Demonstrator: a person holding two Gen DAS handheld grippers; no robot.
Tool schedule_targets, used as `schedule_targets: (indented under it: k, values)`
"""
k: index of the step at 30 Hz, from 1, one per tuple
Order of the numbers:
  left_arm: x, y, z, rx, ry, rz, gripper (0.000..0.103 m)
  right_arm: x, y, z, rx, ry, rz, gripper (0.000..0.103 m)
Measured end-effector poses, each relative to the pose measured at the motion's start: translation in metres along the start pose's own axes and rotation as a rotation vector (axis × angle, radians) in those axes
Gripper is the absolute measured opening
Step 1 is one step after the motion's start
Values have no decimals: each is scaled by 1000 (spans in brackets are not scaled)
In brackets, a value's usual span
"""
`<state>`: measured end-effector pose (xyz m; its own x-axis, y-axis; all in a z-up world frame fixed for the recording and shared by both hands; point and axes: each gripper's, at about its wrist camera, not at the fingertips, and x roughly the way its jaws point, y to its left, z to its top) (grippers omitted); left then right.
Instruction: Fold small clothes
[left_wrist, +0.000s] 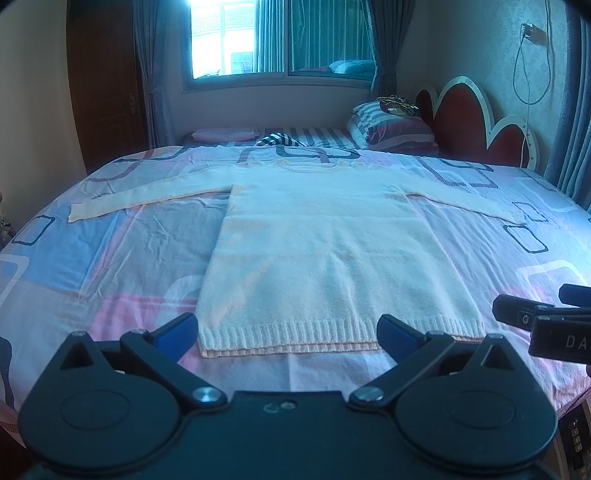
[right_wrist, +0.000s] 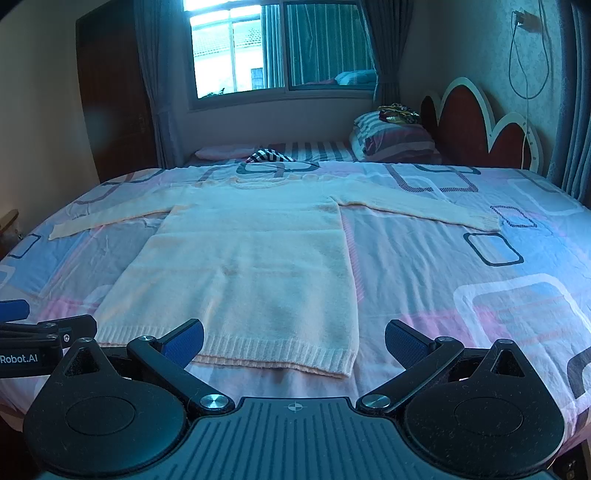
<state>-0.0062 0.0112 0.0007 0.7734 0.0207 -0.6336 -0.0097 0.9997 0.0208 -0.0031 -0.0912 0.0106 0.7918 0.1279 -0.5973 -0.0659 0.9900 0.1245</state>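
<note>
Left gripper (left_wrist: 287, 334): jaws spread wide, holding nothing; blue pads above the sweater's ribbed hem, one near each end of it; whether they touch the knit cannot be told.
Right gripper (right_wrist: 294, 341): jaws spread wide, holding nothing; left pad over the hem, right pad over bare sheet beside the sweater's right corner.
Bed (left_wrist: 110, 258): covered by a sheet in pink, blue and white with rounded-rectangle outlines; creased on the left.
Sweater (left_wrist: 325, 251): pale cream knit, lying flat on the sheet, hem toward the grippers, round neck away, both long sleeves stretched out sideways.
Headboard (left_wrist: 476, 122): dark red with white scalloped trim, far right.
Pillows (left_wrist: 391, 127): striped, stacked beside the headboard.
Striped cloth (left_wrist: 279, 140): black-and-white, crumpled, beyond the sweater's neck.
</note>
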Motion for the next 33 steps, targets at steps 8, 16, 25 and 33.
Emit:
schedule_targets:
  k: [8,16,25,33]
  values:
    - [-1,-1,1,-1,-2,2,102,-2,1,2,-2,-5,0,103]
    - [-1,-1,2,-2,-3,4,102,-3,0,1,-4,-5,3,103]
    - [-1,-1,2,-3,-1,3,102,-3,0,1,-5,-5,2,103]
    - [-1,0,2,-5,0,4,102,-3,1,1,-5,-5,2,103]
